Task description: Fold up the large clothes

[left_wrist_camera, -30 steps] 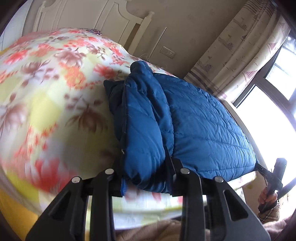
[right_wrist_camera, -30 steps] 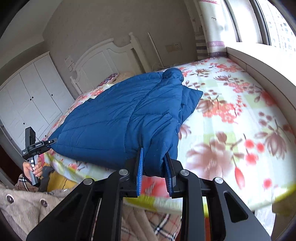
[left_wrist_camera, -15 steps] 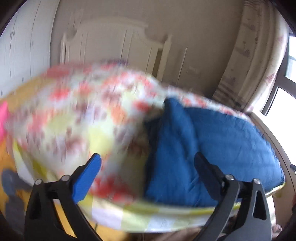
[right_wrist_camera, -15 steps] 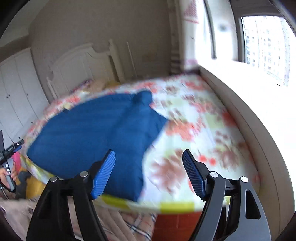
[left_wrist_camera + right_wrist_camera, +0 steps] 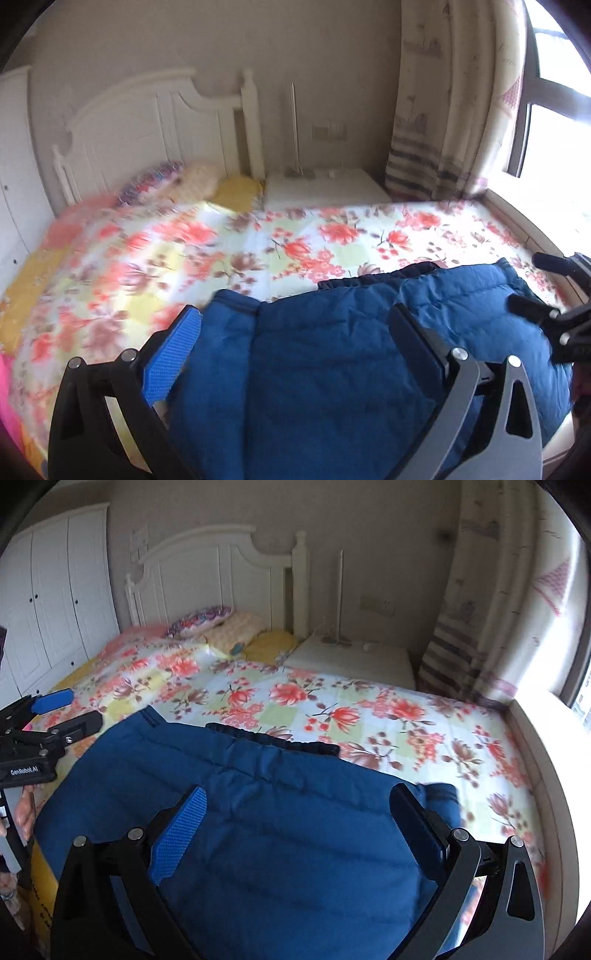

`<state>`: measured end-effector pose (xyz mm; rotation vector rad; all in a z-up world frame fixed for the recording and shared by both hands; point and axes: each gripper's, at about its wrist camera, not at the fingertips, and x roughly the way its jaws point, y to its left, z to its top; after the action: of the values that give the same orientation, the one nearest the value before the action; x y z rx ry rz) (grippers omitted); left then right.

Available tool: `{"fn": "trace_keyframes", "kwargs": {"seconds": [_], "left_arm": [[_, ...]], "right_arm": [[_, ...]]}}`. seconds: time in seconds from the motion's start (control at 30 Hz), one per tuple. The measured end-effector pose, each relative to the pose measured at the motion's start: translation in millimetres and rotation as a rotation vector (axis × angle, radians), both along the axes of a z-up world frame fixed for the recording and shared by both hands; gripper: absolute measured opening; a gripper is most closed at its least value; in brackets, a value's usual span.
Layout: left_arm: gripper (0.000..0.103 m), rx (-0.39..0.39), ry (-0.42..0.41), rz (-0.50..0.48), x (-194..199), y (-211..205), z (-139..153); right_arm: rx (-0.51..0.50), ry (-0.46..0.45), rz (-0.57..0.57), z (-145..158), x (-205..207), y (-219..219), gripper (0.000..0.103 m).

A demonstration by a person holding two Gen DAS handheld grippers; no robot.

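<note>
While the floral bed fills mid-frame, blue jacket lies folded at lower centre; further folds prob. remain. L gripper & R gripper: jaws just opened, wide, nothing clamped btwn them.

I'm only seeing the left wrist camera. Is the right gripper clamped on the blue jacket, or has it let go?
Observer: It has let go. The right gripper has just been opening. Its jaws stand wide above the blue jacket with nothing pinched between them.
Operator: What does the right camera show of my own gripper?
Observer: The left gripper, which has also just been opening, sits at the jacket's left edge. A hand is wrapped around its handle, low by the bed's corner.
</note>
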<state>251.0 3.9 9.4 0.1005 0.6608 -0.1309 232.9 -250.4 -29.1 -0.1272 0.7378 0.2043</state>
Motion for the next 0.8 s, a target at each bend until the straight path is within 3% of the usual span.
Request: {"fn": "trace_keyframes", "kwargs": {"seconds": [0.2, 0.33, 0.4, 0.63, 0.8], "left_arm": [[0.1, -0.103, 0.164, -0.013, 66, -5, -31], [0.101, -0.039, 0.336, -0.024, 106, -26, -80], [0.101, 0.011, 0.393, -0.023, 119, -33, -110], [0.101, -0.043, 0.328, -0.028, 117, -28, -122], [0.101, -0.038, 0.293, -0.032, 114, -29, -121]], "right_arm": [[-0.047, 0.047, 0.053, -25, 46, 30, 0.097], [-0.148, 0.157, 0.047, -68, 77, 41, 0.097], [-0.141, 0.227, 0.026, -92, 90, 37, 0.099], [-0.155, 0.177, 0.008, -95, 87, 37, 0.097], [-0.204, 0.122, -0.14, -74, 80, 4, 0.095]]}}
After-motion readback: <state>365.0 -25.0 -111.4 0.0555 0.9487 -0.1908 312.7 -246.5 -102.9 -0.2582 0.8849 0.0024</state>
